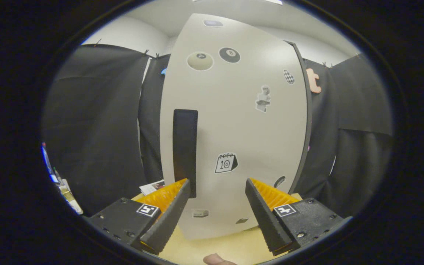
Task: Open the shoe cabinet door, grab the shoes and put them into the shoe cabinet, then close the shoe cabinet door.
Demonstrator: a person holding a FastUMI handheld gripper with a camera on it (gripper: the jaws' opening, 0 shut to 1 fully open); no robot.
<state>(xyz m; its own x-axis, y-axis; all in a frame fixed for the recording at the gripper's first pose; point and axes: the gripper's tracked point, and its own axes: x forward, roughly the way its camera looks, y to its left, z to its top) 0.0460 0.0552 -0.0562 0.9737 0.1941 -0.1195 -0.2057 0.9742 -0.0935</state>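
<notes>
A tall pale shoe cabinet door point(234, 121) stands shut just ahead of my gripper point(217, 187). It carries several stickers and a long black vertical handle point(185, 151) near its left edge. My gripper is open with nothing between its fingers. The left fingertip point(182, 191) lies close to the handle's lower end; whether it touches I cannot tell. The right finger point(256, 198) points at the plain door panel. The cabinet stands on a light wooden surface point(234, 246).
Black cloth walls hang on both sides behind the cabinet. A small printed card point(152, 187) lies on the wooden surface left of the cabinet. Some small items point(63, 187) sit at the far left. A fingertip point(215, 259) of a person shows below the gripper.
</notes>
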